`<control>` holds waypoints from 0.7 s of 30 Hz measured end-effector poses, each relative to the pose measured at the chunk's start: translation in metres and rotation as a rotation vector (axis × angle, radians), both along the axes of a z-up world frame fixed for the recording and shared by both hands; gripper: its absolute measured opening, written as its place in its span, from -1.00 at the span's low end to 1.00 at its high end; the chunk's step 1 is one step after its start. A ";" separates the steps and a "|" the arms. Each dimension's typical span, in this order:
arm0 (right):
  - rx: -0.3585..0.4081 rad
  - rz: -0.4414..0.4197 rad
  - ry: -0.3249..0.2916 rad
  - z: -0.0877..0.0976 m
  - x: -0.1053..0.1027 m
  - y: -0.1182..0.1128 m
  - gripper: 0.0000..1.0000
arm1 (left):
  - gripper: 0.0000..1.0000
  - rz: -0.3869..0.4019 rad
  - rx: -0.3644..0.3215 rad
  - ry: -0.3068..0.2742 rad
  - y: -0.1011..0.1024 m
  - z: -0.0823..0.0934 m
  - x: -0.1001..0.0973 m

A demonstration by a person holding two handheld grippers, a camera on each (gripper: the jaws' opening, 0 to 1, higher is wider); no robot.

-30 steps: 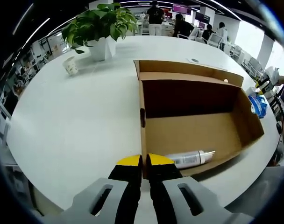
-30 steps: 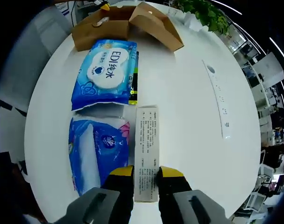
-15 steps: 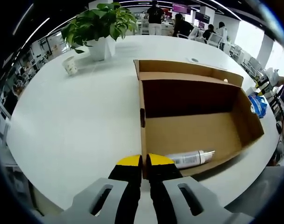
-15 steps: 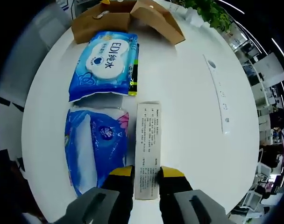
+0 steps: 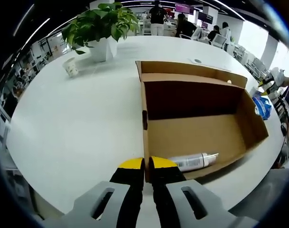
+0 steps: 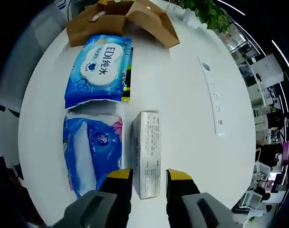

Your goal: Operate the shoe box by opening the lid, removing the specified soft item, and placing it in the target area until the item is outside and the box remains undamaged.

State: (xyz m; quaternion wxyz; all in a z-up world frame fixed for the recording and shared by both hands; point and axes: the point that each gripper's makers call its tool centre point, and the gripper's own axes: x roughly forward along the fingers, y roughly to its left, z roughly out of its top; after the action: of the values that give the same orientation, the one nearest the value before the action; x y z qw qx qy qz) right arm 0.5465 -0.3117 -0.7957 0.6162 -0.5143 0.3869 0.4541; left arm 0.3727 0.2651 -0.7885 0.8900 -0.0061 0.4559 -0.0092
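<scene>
A bottle (image 5: 192, 161) lies in the shoe box (image 5: 201, 128) on the table (image 5: 78, 123).

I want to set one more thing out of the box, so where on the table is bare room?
Free: the white top between the small white carton and the long white strip, and the wide stretch between the open box, the potted plant and the paper cup. Crowded: the two blue soft packs lie close beside the carton.
</scene>
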 end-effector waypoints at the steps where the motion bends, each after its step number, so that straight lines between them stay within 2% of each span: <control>1: 0.004 0.000 -0.008 0.003 0.000 0.001 -0.41 | -0.95 -0.002 0.003 -0.003 0.000 0.000 0.000; 5: 0.031 -0.041 -0.034 0.016 -0.001 0.001 -0.37 | -0.94 -0.007 0.009 -0.003 -0.001 0.000 0.001; 13: 0.084 -0.146 -0.022 0.036 -0.025 0.005 -0.16 | -0.93 -0.026 0.018 -0.007 -0.003 0.001 0.001; 21: 0.175 -0.236 -0.009 0.054 -0.047 0.019 -0.01 | -0.91 -0.081 0.046 -0.008 -0.007 0.004 -0.002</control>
State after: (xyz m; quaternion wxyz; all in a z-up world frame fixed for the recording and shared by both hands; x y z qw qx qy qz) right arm 0.4993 -0.2925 -0.7422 0.7096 -0.4116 0.4007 0.4081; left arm 0.3705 0.2577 -0.7840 0.8906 0.0328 0.4522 -0.0346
